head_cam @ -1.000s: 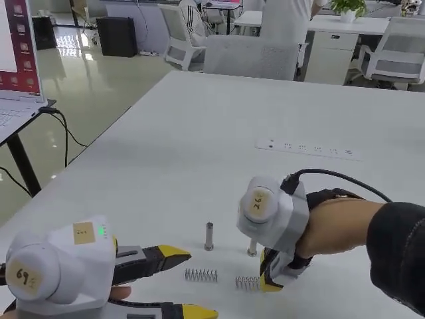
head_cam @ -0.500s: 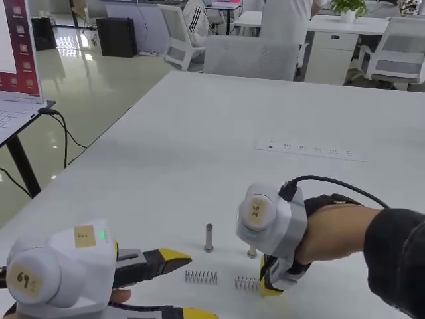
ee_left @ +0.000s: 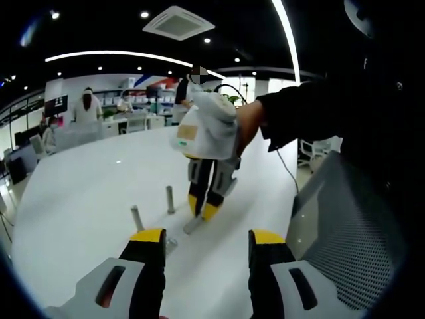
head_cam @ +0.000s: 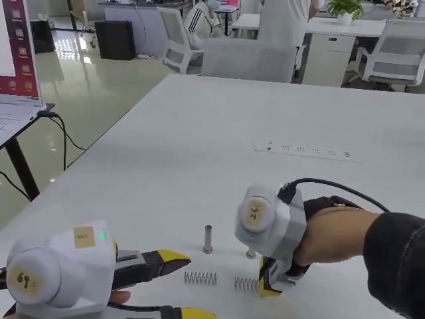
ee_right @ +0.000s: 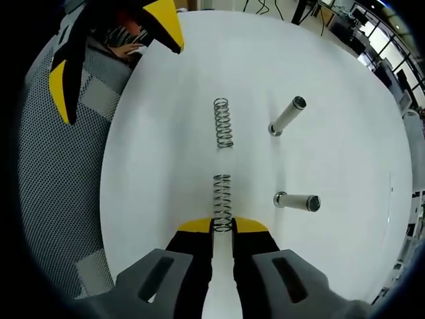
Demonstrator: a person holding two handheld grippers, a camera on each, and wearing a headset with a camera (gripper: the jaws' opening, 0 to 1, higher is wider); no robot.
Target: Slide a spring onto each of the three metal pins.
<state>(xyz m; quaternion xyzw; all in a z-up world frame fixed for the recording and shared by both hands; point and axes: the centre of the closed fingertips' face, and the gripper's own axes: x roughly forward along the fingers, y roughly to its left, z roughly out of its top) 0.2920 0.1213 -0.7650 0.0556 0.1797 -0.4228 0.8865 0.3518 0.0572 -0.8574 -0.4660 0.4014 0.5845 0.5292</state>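
White desk [head_cam: 199, 133], two tools, one spring pinched.
The left tool [ee_left: 207, 238] hangs at the near left, jaws spread, empty. The right gripper view shows the right tool [ee_right: 222, 229] clenched on the held spring [ee_right: 222, 196]. The head view hides that grip behind the tool's body, which also half masks the right pin [head_cam: 251, 253] beside the left pin [head_cam: 208, 238]. A loose spring [ee_right: 224, 123] lies between the tools.

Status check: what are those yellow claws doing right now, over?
Right gripper shut on spring. Left gripper open, empty. Two pins bare, nothing blocking.
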